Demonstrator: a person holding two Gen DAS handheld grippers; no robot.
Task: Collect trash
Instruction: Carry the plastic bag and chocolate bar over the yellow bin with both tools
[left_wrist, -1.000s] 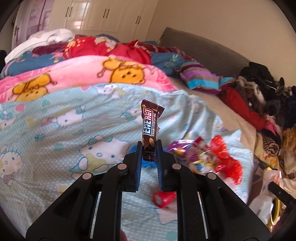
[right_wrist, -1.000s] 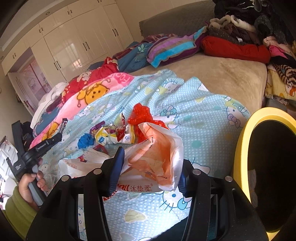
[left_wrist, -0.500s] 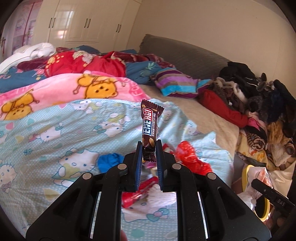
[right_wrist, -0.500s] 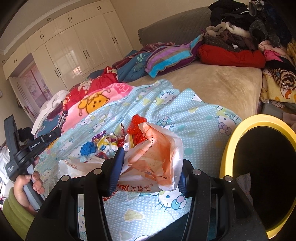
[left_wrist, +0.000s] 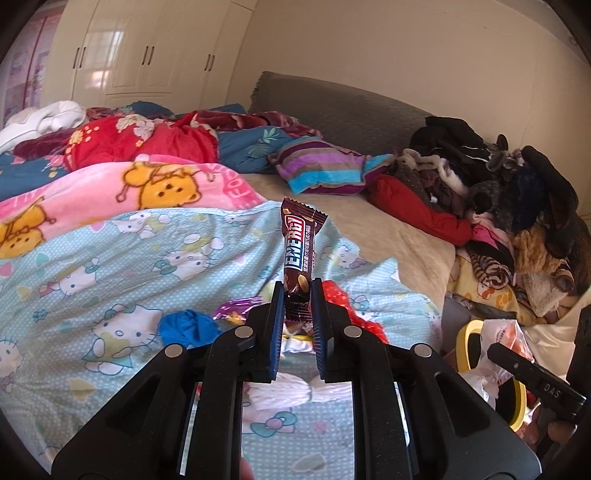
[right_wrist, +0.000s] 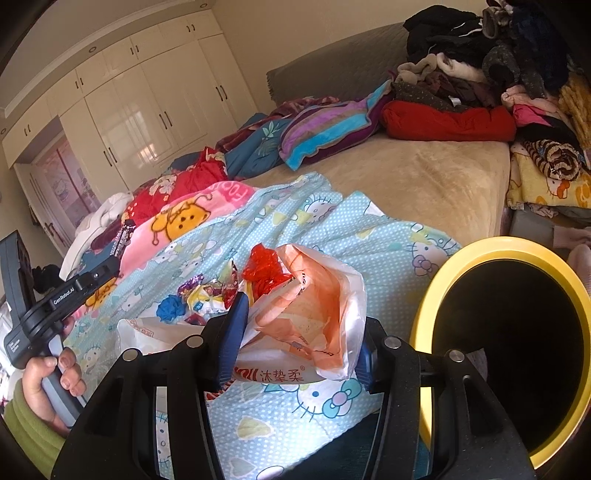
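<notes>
While the left wrist view looks along the left hand-held gripper, its jaws are nearly closed on the lower end of a brown snack bar wrapper, which stands upright above the bed and reads "ENERGY" in white letters on blue and red; below it, on the Hello Kitty sheet, lie a blue crumpled scrap, a purple foil wrapper and a red plastic scrap; at the far right edge a black bar marked "DAS" crosses a yellow-rimmed bin. Only the right wrist view shows the right hand-held gripper, its jaws partly open and pressed on a white and orange plastic bag printed with red Chinese characters; the bag is held above the near edge of the sheet, just left of the bin's dark mouth. That view also shows the person's left hand, in a green sleeve, gripping the other tool, marked "GenRobot.AI", at the far left; the wrapper pile lies beyond the bag.
</notes>
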